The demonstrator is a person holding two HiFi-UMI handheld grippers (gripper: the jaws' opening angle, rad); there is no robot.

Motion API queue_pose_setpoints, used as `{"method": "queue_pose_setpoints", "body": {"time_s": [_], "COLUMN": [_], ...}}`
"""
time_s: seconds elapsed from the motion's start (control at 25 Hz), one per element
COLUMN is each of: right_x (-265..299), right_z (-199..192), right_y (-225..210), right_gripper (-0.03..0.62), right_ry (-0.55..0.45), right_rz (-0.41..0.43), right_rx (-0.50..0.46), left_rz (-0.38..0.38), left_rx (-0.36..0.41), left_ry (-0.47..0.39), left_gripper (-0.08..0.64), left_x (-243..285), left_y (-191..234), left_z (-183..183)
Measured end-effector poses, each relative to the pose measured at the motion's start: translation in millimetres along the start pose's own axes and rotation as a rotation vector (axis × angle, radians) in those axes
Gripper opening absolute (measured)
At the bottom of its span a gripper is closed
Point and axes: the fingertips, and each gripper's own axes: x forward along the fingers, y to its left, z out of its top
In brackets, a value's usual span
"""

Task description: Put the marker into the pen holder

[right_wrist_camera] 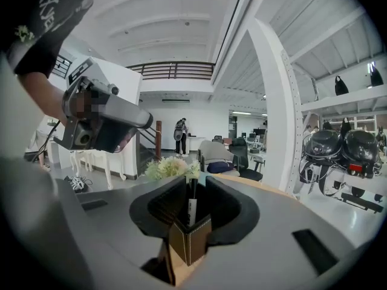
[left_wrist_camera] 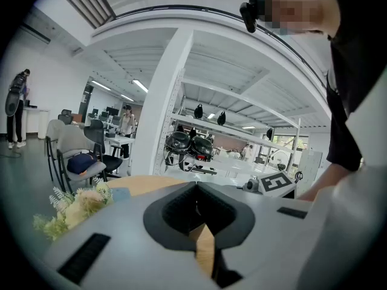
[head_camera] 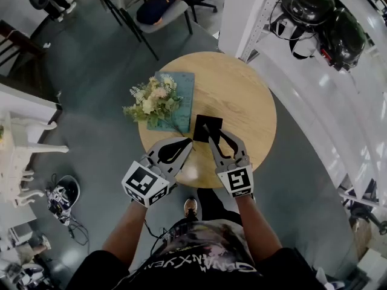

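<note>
A round wooden table (head_camera: 242, 95) stands on a grey floor, and the person stands at its near edge with a gripper in each hand. The right gripper (head_camera: 209, 127) reaches over the black square pen holder (head_camera: 199, 125), which sits near the middle of the table, towards the near side. In the right gripper view, the right gripper (right_wrist_camera: 192, 189) has its jaws drawn narrow around the upper part of the marker (right_wrist_camera: 191, 209), a slim black and white stick standing nearly upright between them. The marker's lower end is inside the pen holder (right_wrist_camera: 190, 241), whose dark stitched corner sits just under the jaw tips. The left gripper (head_camera: 188, 144) is held just left of the pen holder and a little nearer, above the tabletop. In the left gripper view, the left gripper (left_wrist_camera: 196, 189) has its tips together, with nothing between them and only a strip of wood showing through the gap lower down. A bunch of pale flowers (head_camera: 151, 101) lies on the left part of the table, partly over a teal mat (head_camera: 184, 83), close to the pen holder's left side. Beyond the table's far edge stands a chair (head_camera: 163, 8), and on the right a white shelf carries dark helmets (head_camera: 308, 2).
</note>
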Motion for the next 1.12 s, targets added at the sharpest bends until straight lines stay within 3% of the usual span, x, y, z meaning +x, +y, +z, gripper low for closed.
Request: {"method": "queue_pose_setpoints", "body": {"time_s": [0.24, 0.48, 0.6, 0.8, 1.12], "right_x": [-21.4, -55.3, -80.0, -123.4, -206.9], "right_z": [30.0, 66.8, 85.3, 111.9, 113.7], "right_y": [10.1, 27.4, 46.4, 84.4, 161.8], "right_gripper": [0.086, 0.087, 0.089, 0.089, 0.089], "right_ry": [-0.031, -0.121, -0.11, -0.203, -0.159], "right_rz": [-0.01, -0.008, -0.013, -0.015, -0.031], "right_rx": [-0.029, -0.118, -0.098, -0.147, -0.15], "left_rz": [0.004, 0.017, 0.012, -0.004, -0.057], "left_rx": [0.026, 0.068, 0.098, 0.145, 0.183], "left_ry": [-0.03, -0.072, -0.096, -0.144, -0.17], "left_gripper": [0.02, 0.02, 0.02, 0.02, 0.02], "left_x": [-18.1, -49.6, -71.1, -112.7, -176.9], "left_y": [-12.6, -28.1, -44.4, -78.6, -147.1], "left_z": [11.8, 30.6, 40.7, 52.0, 42.0]}}
